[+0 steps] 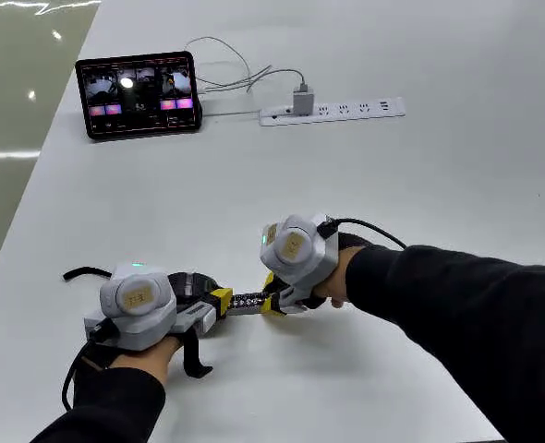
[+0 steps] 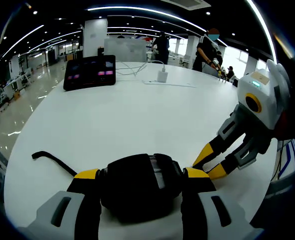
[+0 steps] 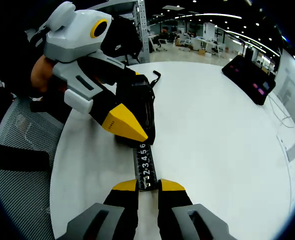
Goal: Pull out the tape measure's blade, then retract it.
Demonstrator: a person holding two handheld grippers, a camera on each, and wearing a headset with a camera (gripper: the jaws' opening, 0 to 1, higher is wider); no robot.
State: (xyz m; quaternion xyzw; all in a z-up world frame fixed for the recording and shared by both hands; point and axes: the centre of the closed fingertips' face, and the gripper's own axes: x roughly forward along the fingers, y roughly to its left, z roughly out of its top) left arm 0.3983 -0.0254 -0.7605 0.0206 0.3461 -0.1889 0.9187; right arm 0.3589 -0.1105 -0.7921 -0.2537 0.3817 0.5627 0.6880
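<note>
A black tape measure (image 2: pixel 140 185) lies on the white table, clamped between the yellow-tipped jaws of my left gripper (image 2: pixel 141 174). In the head view the left gripper (image 1: pixel 212 303) sits at the lower left with the case (image 1: pixel 191 286) in it. A short length of black blade (image 3: pixel 145 164) with white numbers runs out of the case (image 3: pixel 137 107). My right gripper (image 3: pixel 148 185) is shut on the blade's end. In the head view the right gripper (image 1: pixel 270 305) sits just right of the case, with the blade (image 1: pixel 246 302) between them.
A tablet (image 1: pixel 139 93) stands at the far left of the table (image 1: pixel 365 185). A white power strip (image 1: pixel 333 111) with a charger and cables lies beyond the middle. The tape measure's black strap (image 1: pixel 86 272) trails left. The table's left edge runs near the tablet.
</note>
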